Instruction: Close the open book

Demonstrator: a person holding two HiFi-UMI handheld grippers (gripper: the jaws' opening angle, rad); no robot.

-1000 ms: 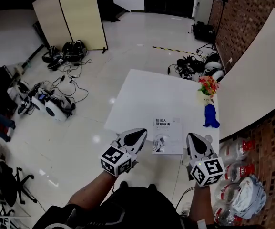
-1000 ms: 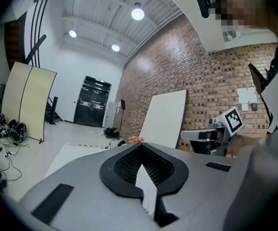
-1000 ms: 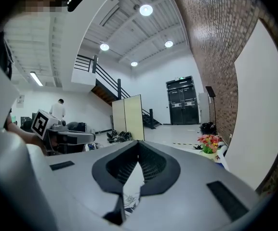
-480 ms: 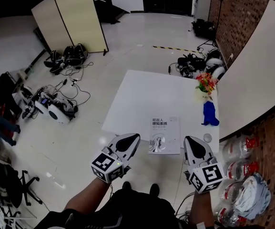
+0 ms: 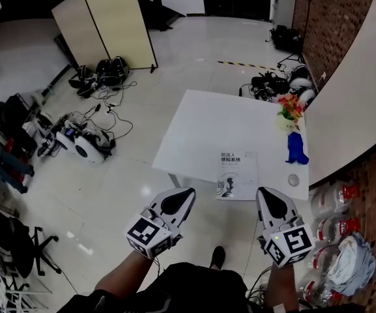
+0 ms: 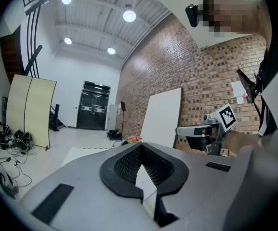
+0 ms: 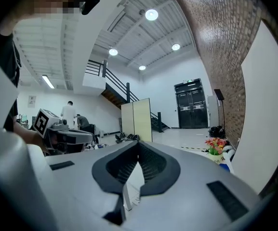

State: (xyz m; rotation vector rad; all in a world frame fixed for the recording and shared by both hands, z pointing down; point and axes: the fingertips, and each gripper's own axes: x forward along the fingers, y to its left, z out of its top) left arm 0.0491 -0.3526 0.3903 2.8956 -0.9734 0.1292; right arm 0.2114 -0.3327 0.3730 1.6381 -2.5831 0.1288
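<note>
Lying closed, book, beyond right gripper

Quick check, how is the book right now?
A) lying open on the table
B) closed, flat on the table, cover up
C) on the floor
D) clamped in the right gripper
B: the book lies flat on the white table, printed cover up; the left gripper and right gripper are shut and empty.

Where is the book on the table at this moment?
In the head view, the book lies flat at the table's near edge, towards its right side, left of a small round object.
</note>
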